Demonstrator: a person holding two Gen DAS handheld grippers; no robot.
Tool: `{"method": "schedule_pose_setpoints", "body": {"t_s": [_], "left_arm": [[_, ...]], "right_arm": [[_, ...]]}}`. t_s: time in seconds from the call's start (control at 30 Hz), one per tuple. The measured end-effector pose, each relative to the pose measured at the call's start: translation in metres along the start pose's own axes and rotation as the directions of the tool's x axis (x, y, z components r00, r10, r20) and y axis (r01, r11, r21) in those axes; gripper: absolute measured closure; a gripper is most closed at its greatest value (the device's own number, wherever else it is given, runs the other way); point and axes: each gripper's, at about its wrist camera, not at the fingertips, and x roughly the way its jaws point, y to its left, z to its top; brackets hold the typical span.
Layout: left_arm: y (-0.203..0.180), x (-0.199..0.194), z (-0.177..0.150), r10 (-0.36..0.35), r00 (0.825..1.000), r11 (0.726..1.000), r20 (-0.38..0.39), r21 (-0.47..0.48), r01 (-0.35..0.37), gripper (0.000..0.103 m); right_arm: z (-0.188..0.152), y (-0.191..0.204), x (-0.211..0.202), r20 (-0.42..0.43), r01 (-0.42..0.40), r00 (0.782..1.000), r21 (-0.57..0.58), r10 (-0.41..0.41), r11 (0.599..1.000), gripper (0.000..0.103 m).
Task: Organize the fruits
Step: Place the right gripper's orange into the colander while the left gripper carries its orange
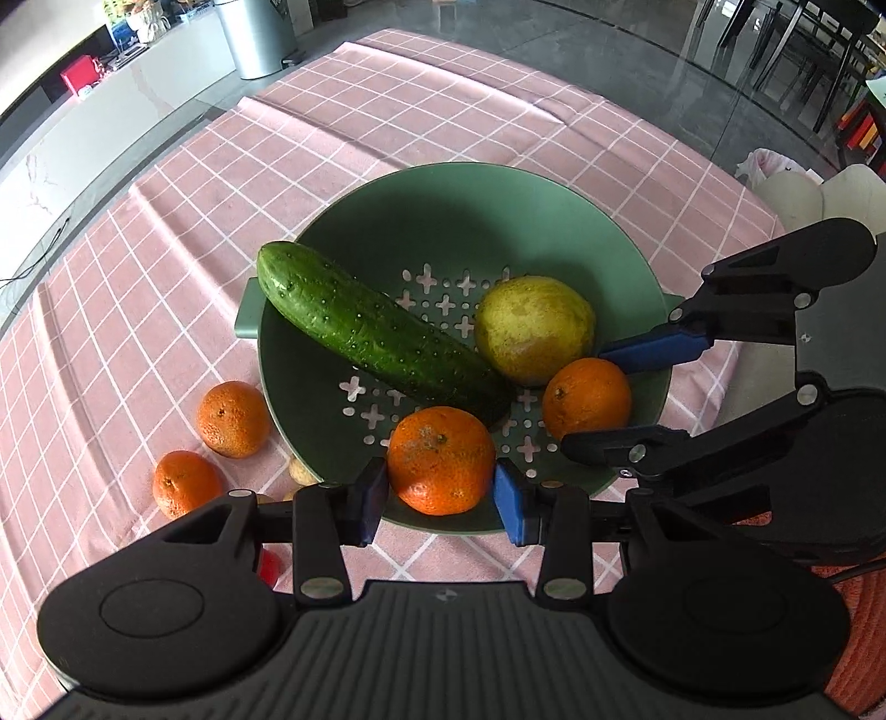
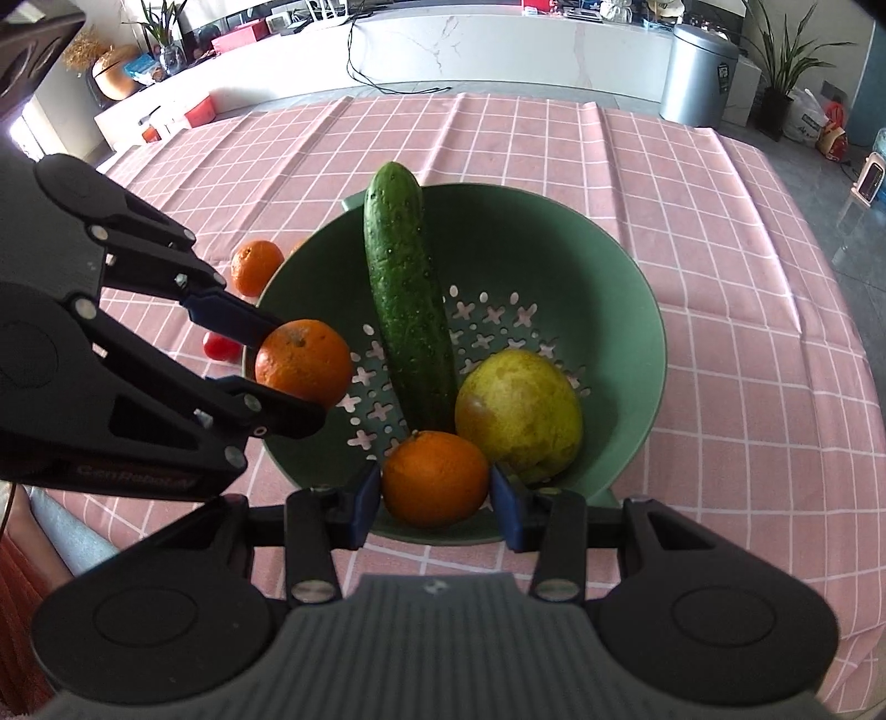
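Note:
A green colander on the pink checked cloth holds a cucumber and a yellow-green pear. My left gripper is shut on an orange over the colander's near rim; it also shows in the right wrist view. My right gripper is shut on another orange over the opposite rim, which shows in the left wrist view too. Two more oranges lie on the cloth left of the colander.
A small red fruit and a pale round item lie by the colander on the cloth. A metal bin and a white counter stand beyond the table. Dark chairs stand off the far side.

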Motion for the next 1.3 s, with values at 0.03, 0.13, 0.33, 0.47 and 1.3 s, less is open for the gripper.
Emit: {"method": "schedule_pose_setpoints", "body": {"t_s": [0.03,0.13,0.33,0.47,1.3], "left_arm": [[0.000,0.001,0.000,0.002,1.000,1.000,-0.001,-0.001,-0.002,0.057],[0.000,0.002,0.001,0.012,1.000,1.000,-0.002,0.003,-0.012,0.056],[-0.004,0.002,0.000,0.044,0.999,0.999,0.014,0.010,-0.044,0.050],[-0.006,-0.009,0.000,0.056,0.997,0.998,0.048,0.010,-0.056,0.047],[0.027,-0.106,-0.091,0.174,0.955,0.969,0.242,-0.214,-0.122,0.046]], "right_arm": [[0.000,0.000,0.001,-0.001,0.001,1.000,-0.001,-0.001,1.000,0.062],[0.000,0.000,0.002,0.001,0.005,1.000,-0.004,-0.005,1.000,0.063],[-0.001,-0.001,-0.004,0.013,0.001,1.000,0.007,-0.002,1.000,0.060],[-0.001,-0.001,-0.011,0.027,0.010,1.000,0.015,-0.011,1.000,0.057],[-0.043,0.075,-0.075,0.373,-0.080,0.928,0.232,-0.013,0.969,0.051]]}}
